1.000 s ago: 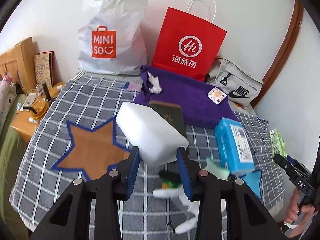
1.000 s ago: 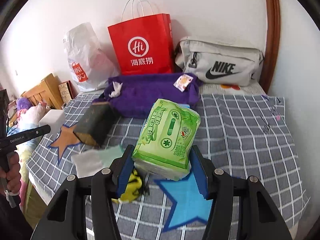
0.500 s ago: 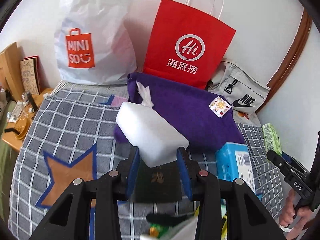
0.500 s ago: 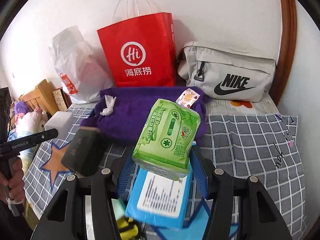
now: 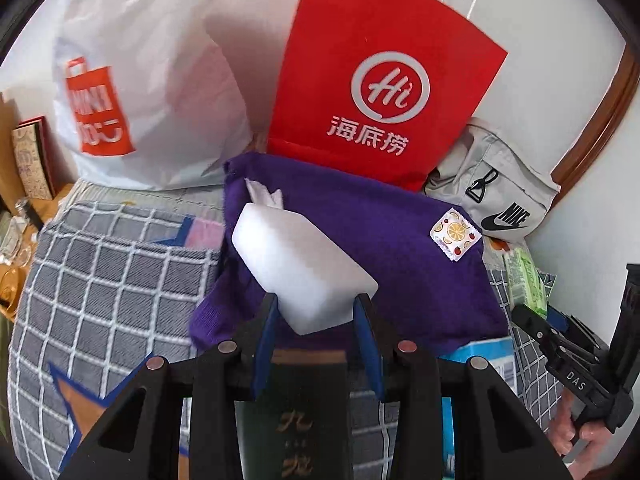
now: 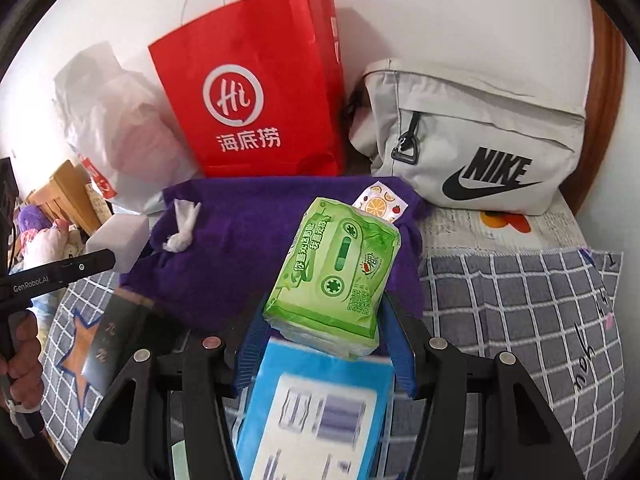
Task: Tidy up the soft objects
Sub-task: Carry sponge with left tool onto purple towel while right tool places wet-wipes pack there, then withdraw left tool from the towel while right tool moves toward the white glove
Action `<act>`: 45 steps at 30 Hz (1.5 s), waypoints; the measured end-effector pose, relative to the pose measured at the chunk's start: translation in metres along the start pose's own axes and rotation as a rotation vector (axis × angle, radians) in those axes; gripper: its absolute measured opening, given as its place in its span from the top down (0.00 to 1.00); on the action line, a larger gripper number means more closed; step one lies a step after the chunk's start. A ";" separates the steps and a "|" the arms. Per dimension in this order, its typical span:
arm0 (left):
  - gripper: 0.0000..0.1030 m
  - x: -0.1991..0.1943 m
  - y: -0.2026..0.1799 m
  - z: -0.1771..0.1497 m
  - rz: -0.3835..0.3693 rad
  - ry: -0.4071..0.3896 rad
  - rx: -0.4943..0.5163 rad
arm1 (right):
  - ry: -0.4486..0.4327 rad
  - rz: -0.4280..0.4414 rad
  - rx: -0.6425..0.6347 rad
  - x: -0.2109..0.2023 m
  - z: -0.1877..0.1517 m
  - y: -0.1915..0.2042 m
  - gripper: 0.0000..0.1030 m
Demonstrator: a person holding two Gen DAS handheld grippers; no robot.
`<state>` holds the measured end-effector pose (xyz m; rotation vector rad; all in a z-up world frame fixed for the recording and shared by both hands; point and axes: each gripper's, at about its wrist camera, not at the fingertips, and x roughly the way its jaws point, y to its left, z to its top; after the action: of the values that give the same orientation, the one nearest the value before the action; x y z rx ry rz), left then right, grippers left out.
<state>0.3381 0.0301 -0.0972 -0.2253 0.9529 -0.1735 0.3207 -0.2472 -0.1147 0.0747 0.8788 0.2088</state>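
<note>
My left gripper [image 5: 316, 320] is shut on a white sponge block [image 5: 298, 264], held above the near edge of a purple towel [image 5: 384, 248] spread on the bed. A crumpled tissue [image 5: 264, 194] and a small fruit-print sachet [image 5: 455, 237] lie on that towel. My right gripper [image 6: 326, 344] is shut on a green tissue pack [image 6: 340, 268], which hangs over the towel's [image 6: 240, 248] right part. In the right wrist view the sponge [image 6: 120, 240] and the left gripper show at the left edge. In the left wrist view the green pack [image 5: 524, 280] shows at the right.
Against the wall stand a white Miniso bag [image 5: 132, 92], a red paper bag [image 5: 380, 80] and a grey Nike bag [image 6: 476, 140]. A dark box [image 5: 292, 412] and a blue tissue pack [image 6: 316, 412] lie under the grippers on the checked bedspread [image 6: 520, 304]. A wooden bedside table [image 5: 16, 240] is left.
Both grippers have moved forward toward the wall with their loads, from over the star patches to over the purple towel. The bags now loom larger. Neither grip has changed.
</note>
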 end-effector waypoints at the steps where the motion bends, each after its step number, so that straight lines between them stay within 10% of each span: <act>1: 0.65 0.005 -0.002 0.002 0.004 0.007 0.008 | 0.005 0.001 -0.001 0.006 0.003 -0.001 0.46; 24: 0.63 0.077 -0.022 0.014 0.043 0.152 0.106 | 0.162 0.034 -0.021 0.096 0.016 -0.009 0.46; 30: 0.62 0.082 -0.017 0.007 0.025 0.189 0.101 | 0.157 0.053 -0.054 0.093 0.014 -0.004 0.41; 34: 0.44 0.079 -0.012 0.003 0.049 0.204 0.095 | 0.113 0.027 -0.072 0.081 0.014 0.001 0.24; 45: 0.41 0.019 0.000 -0.009 0.071 0.112 0.045 | 0.015 0.008 -0.032 0.014 -0.004 0.007 0.23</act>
<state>0.3415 0.0245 -0.1178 -0.1409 1.0657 -0.1437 0.3249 -0.2379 -0.1268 0.0472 0.8896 0.2306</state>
